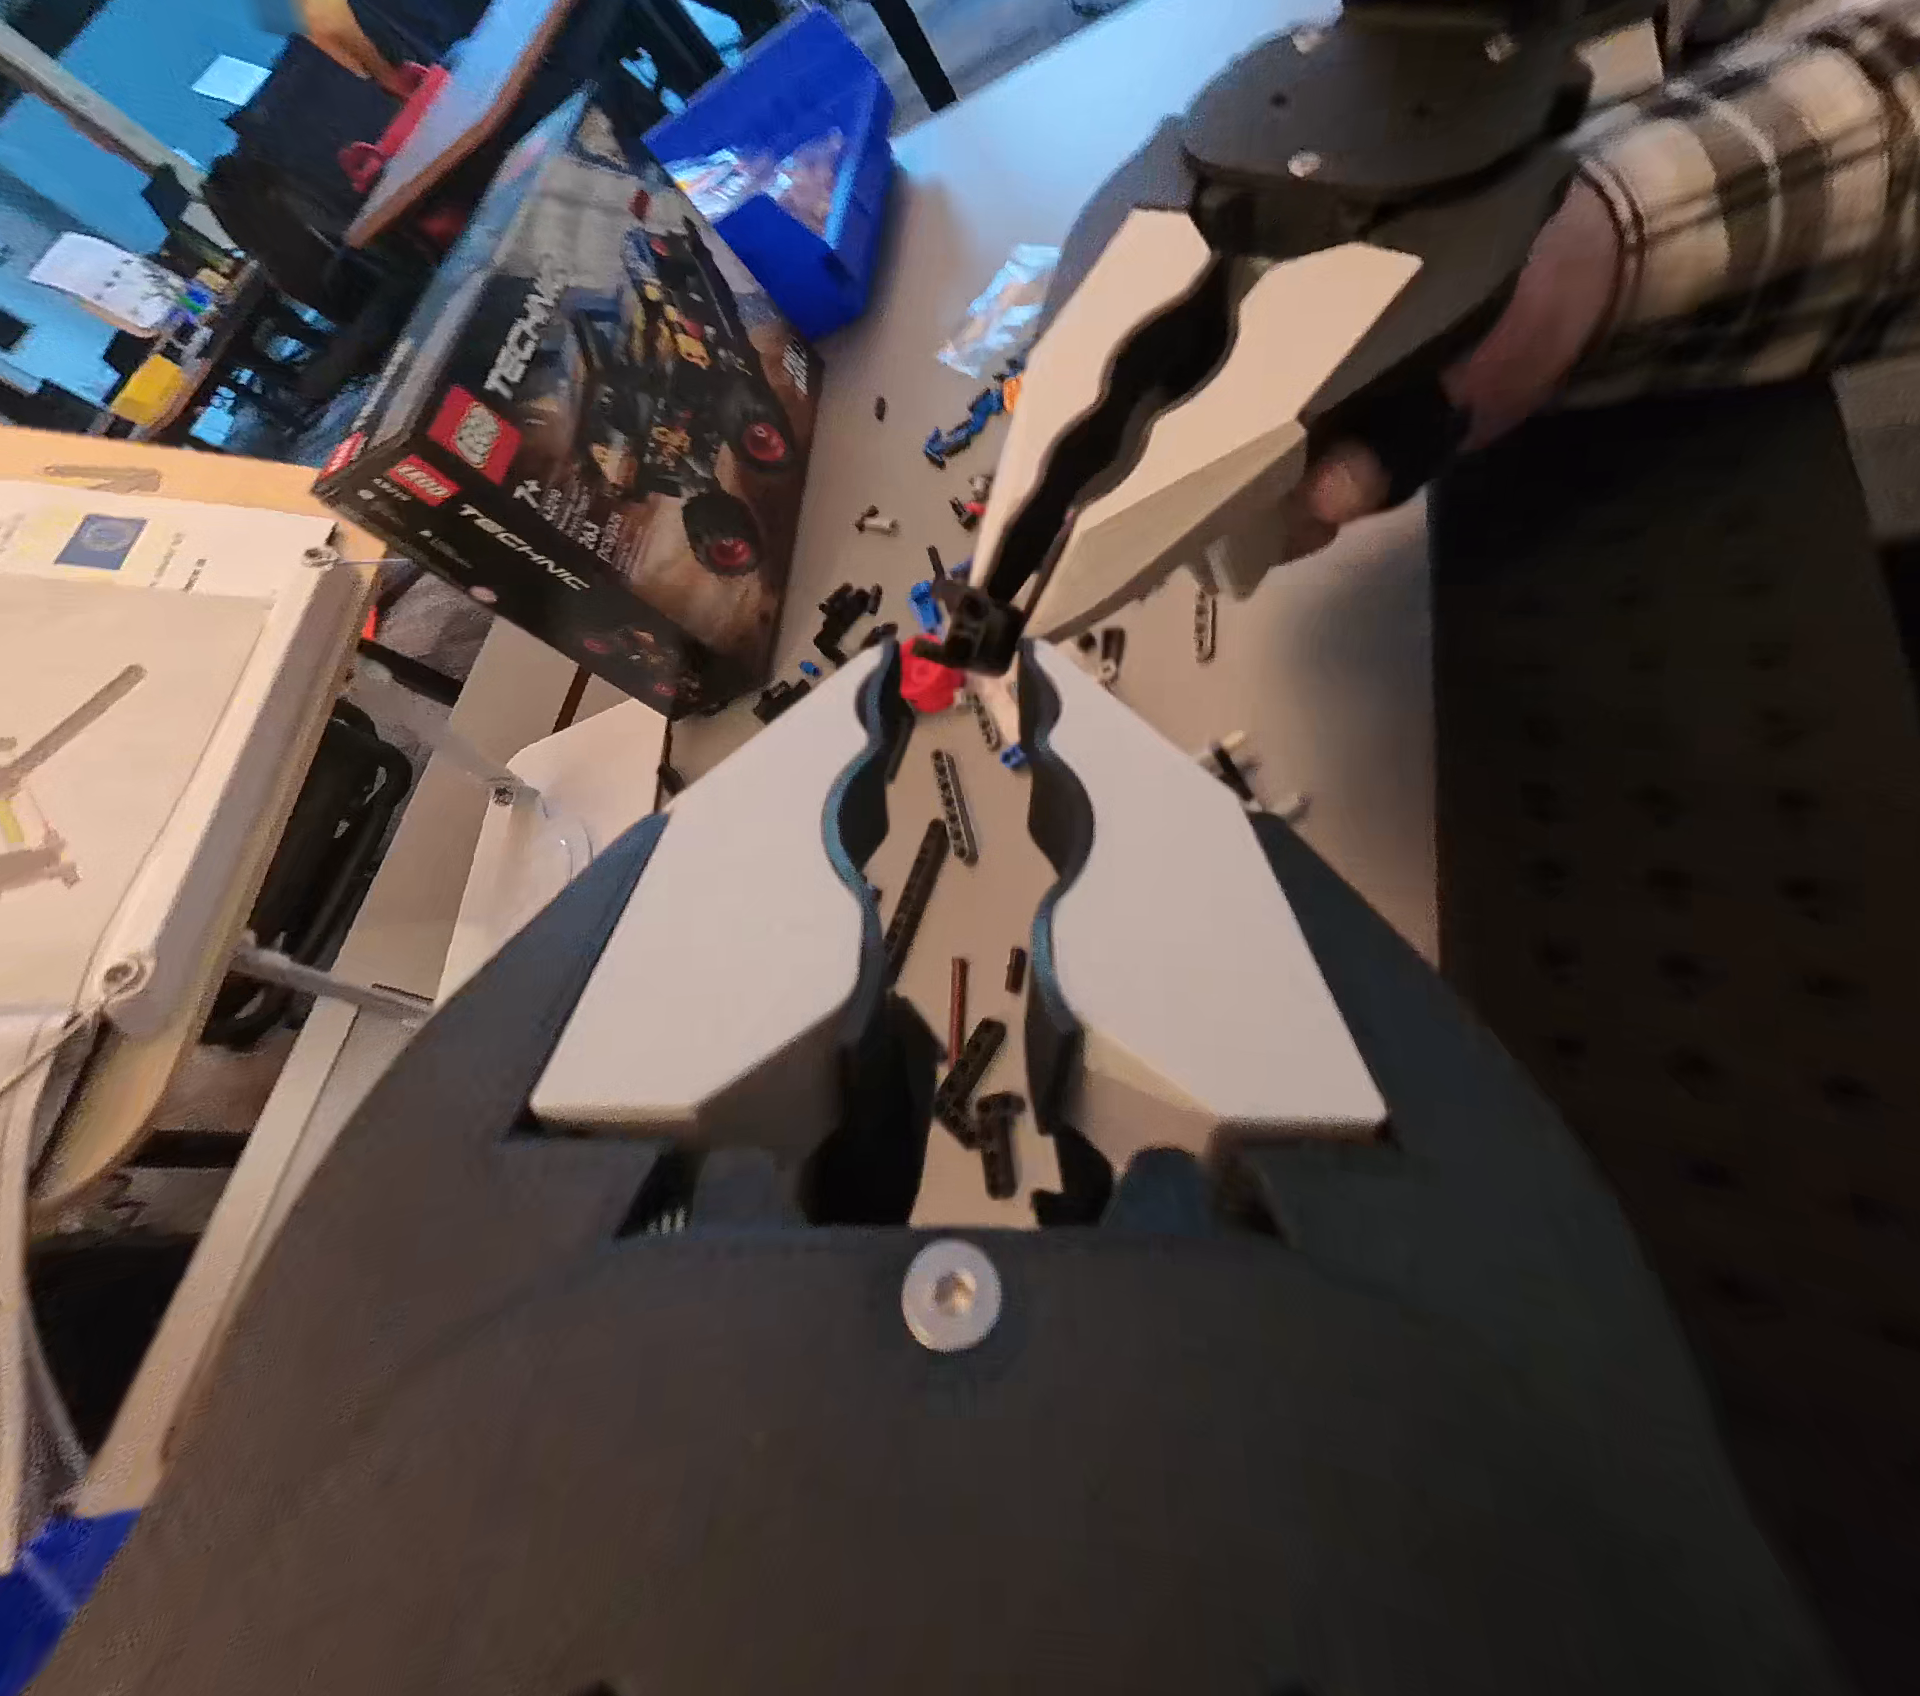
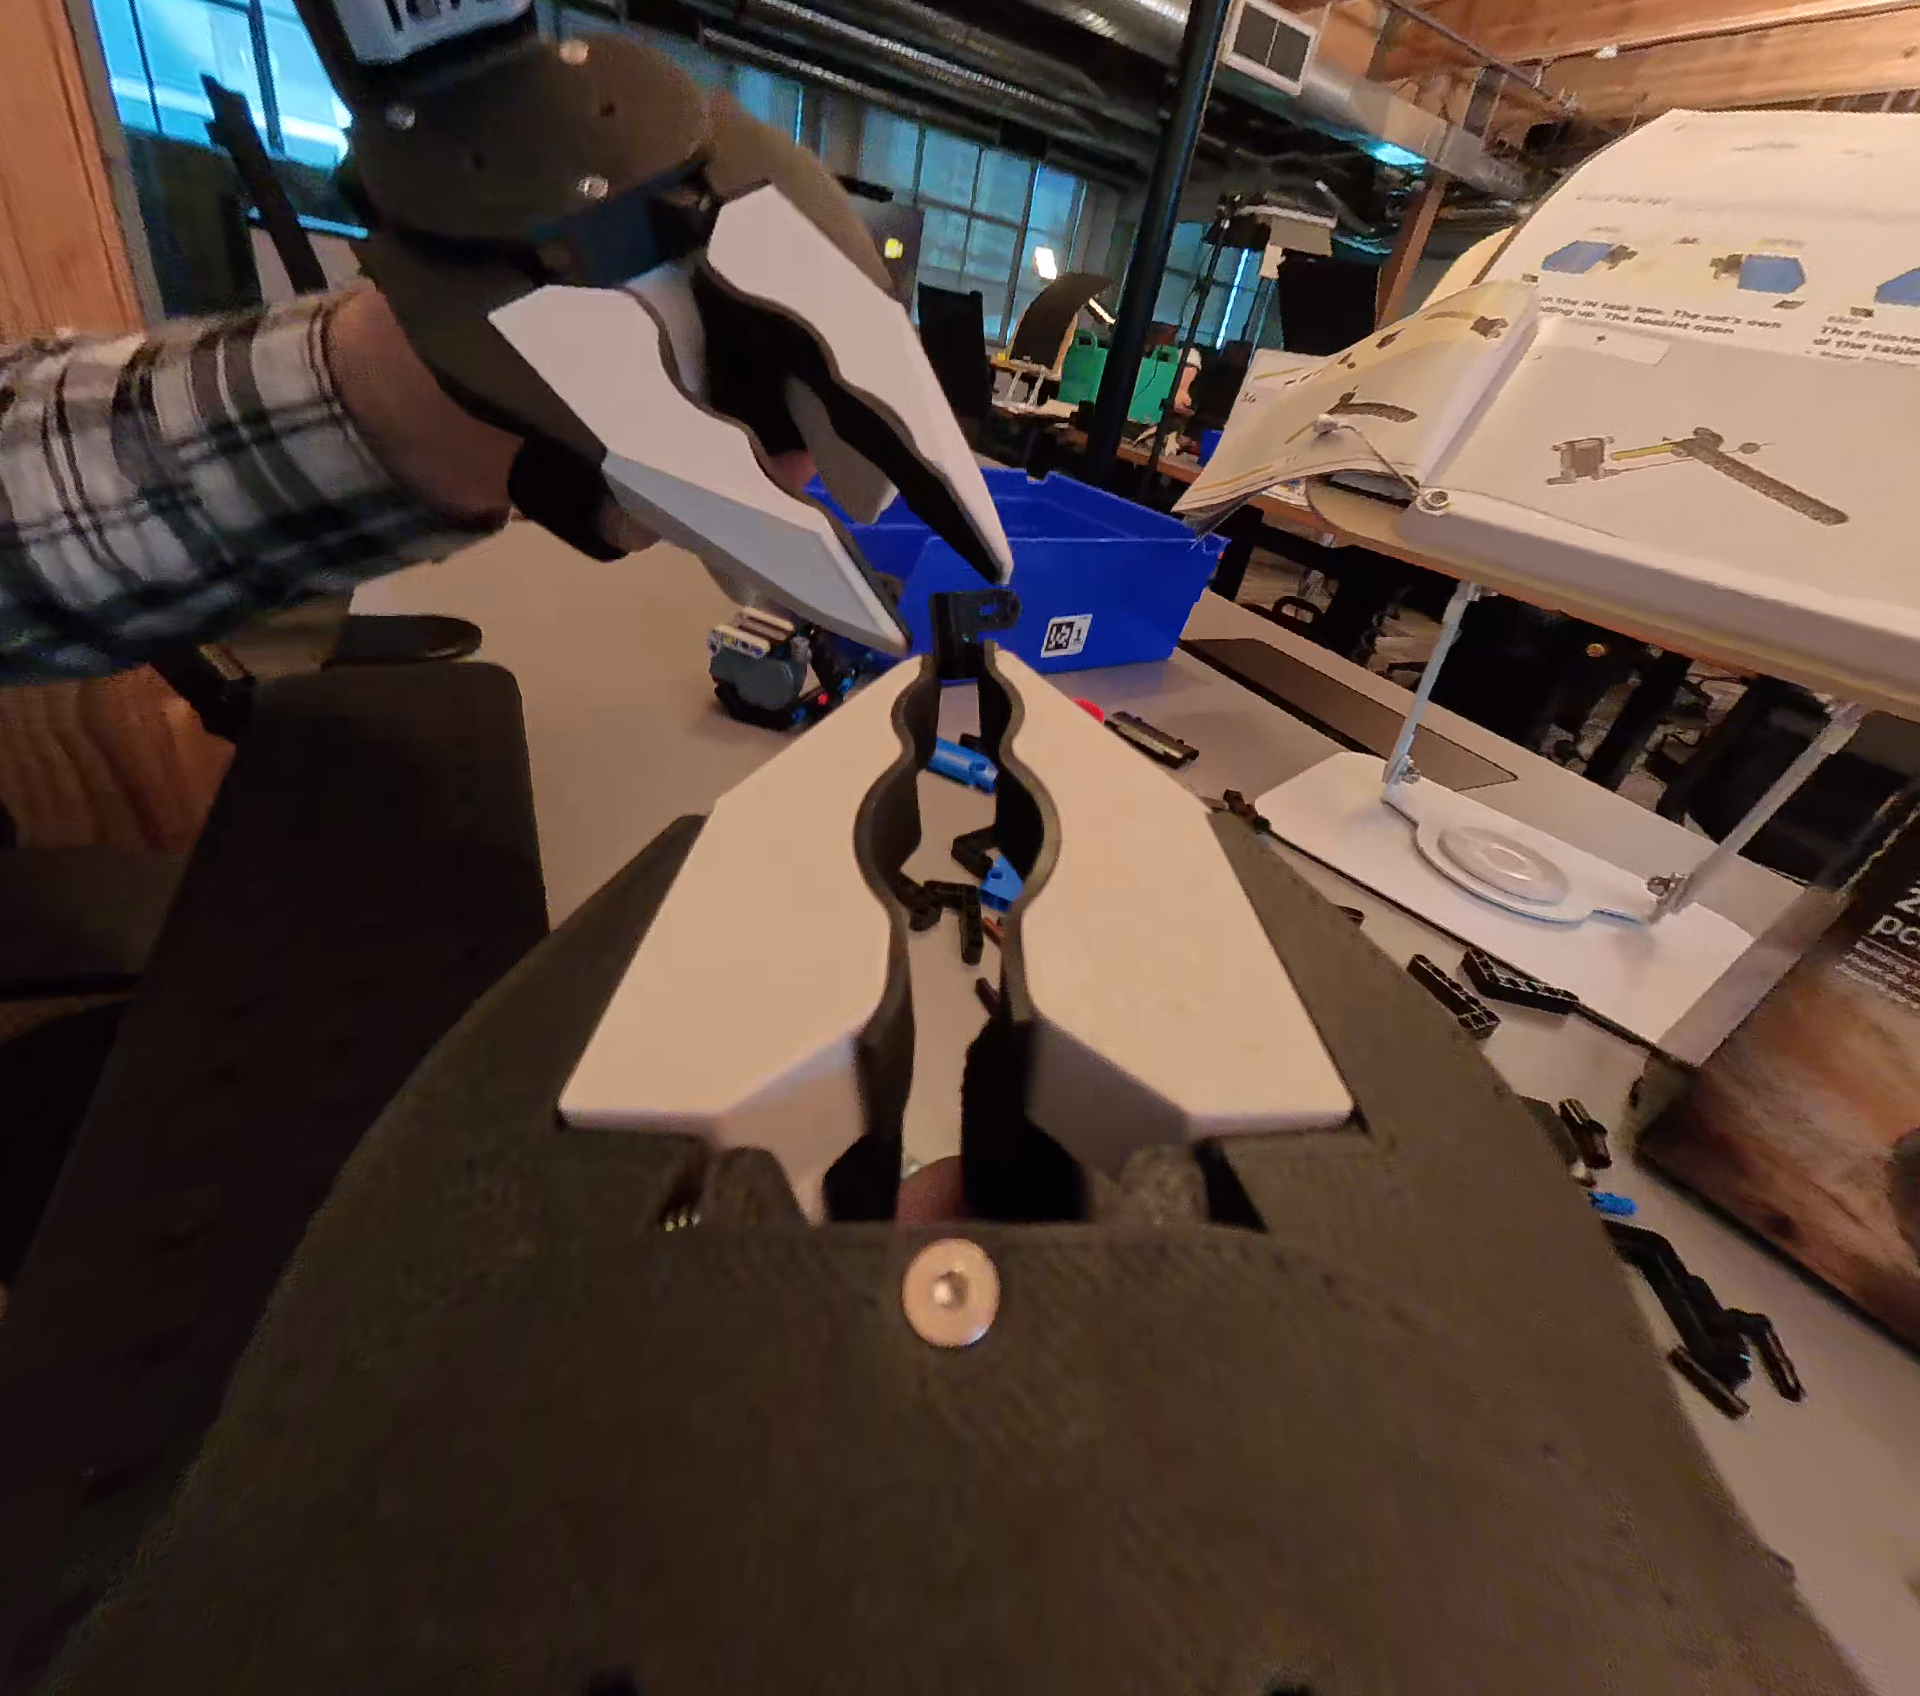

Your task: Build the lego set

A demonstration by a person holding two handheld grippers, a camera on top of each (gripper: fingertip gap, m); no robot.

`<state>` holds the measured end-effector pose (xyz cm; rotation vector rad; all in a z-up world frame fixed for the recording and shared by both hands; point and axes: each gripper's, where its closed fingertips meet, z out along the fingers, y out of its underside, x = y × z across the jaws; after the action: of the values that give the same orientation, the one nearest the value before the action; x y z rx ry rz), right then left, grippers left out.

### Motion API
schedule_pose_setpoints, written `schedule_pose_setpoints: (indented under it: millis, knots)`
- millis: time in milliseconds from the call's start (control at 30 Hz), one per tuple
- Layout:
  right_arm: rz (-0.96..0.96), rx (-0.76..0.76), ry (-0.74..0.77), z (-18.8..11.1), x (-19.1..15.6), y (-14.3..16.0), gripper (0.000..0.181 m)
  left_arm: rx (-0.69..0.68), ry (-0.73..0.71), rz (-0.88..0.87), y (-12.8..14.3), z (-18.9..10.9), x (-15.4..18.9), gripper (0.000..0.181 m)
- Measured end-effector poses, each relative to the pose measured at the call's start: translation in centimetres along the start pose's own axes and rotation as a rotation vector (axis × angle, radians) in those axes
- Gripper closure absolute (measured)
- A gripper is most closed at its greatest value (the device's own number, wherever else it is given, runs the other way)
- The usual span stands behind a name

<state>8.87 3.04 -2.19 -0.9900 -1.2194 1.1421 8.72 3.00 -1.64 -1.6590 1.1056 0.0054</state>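
As the two grippers meet tip to tip above the table:
Right gripper (image 2: 956, 670): clenched on a black connector (image 2: 971, 623), whose long axis runs out along the fingers.
Left gripper (image 1: 951, 659): jaws parted, empty, tips either side of the connector's free end.
Key relation: connector lies straight ahead of the left tips, touching or nearly.
Loose parts (image 1: 951, 799): scattered on the table (image 1: 1340, 742) below.
Far: blue bin (image 2: 1081, 566), set box (image 1: 613, 441).

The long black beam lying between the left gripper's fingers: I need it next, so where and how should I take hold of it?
Take the long black beam near its middle, across its narrow width, coming straight down from above. It lies flat on the table with bare surface along both long sides. The left gripper is open but would probably need turning so the fingers straddle it.
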Motion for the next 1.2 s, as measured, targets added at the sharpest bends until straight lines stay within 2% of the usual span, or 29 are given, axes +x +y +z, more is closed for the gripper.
schedule_pose_setpoints:
  millis: [167,333,633,800,900,1000,1200]
  knots:
    - [0.102,0.092,-0.018,-0.5,0.4,-1.4,0.175,0.123,0.023,-0.191,-0.3,-0.5,0.3,0.160]
    - [0.151,0.132,-0.064,-0.6,-0.1,-1.9,0.175,0.213,0.024,-0.188,-1.1,-0.1,0.7,0.176]
    - [0.180,0.184,-0.061,-1.0,0.3,-2.6,0.175,0.329,0.061,-0.287,-2.3,-0.1,0.3,0.178]
    - [0.110,0.188,-0.005,-1.1,0.6,-2.7,0.175,0.365,0.047,-0.378,-2.2,-0.1,-0.5,0.178]
    - [0.034,0.177,0.055,-1.1,1.0,-2.7,0.175,0.403,0.079,-0.463,-2.4,-0.2,-0.6,0.168]
    - [-0.072,0.124,0.097,-0.7,0.8,-2.0,0.176,0.392,0.064,-0.444,-2.3,0.1,-0.3,0.163]
    - [-0.158,0.083,0.120,-0.3,0.5,-1.5,0.175,0.388,0.061,-0.411,-1.8,0.2,0.1,0.170]
